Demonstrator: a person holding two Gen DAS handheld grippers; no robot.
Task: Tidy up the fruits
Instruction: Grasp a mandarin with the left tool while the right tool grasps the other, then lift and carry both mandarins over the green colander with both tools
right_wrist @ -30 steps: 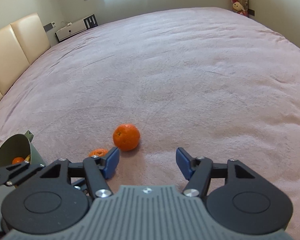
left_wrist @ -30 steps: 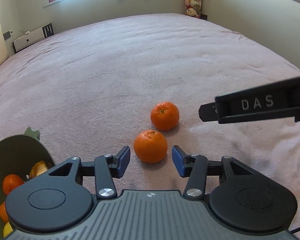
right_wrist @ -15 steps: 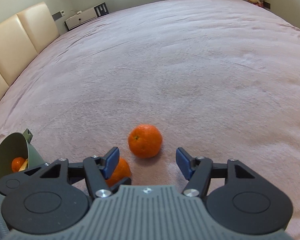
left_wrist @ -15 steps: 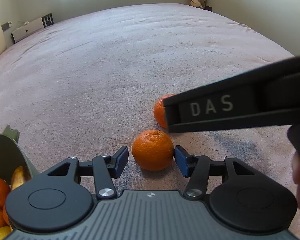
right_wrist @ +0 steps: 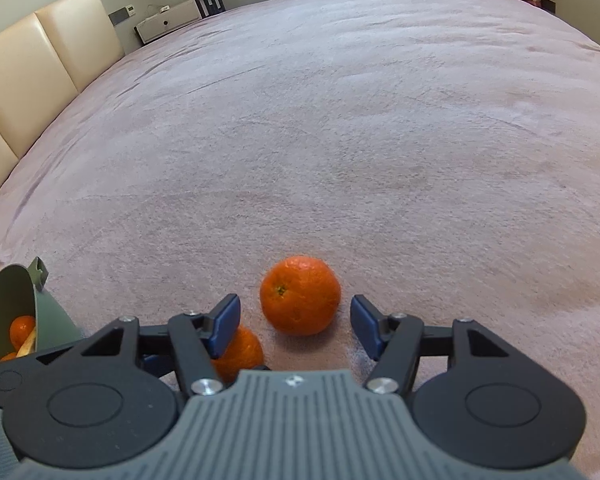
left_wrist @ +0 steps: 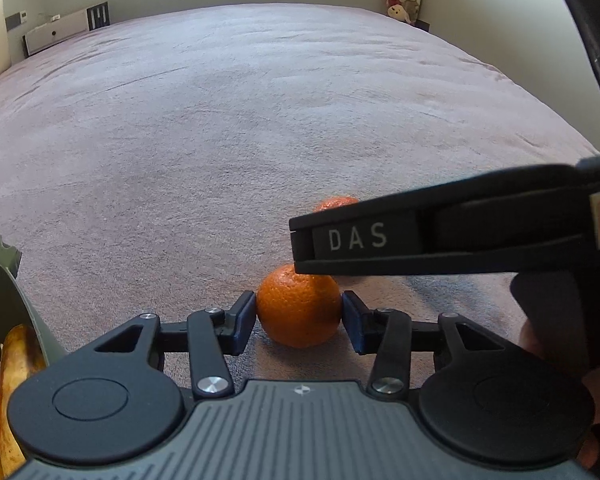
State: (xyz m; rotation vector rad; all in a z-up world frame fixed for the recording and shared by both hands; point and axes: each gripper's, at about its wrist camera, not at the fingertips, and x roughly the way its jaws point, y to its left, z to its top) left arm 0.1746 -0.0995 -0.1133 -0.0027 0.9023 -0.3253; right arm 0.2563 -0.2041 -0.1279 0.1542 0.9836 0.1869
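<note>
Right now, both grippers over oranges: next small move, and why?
Probably finish closing the left gripper: its jaws are closing, pads already at both sides of the near orange. The right gripper, also closing, shows gaps around the far orange.

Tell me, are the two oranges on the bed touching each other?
Apart. The right wrist view shows pink blanket between the far orange and the near orange.
</note>
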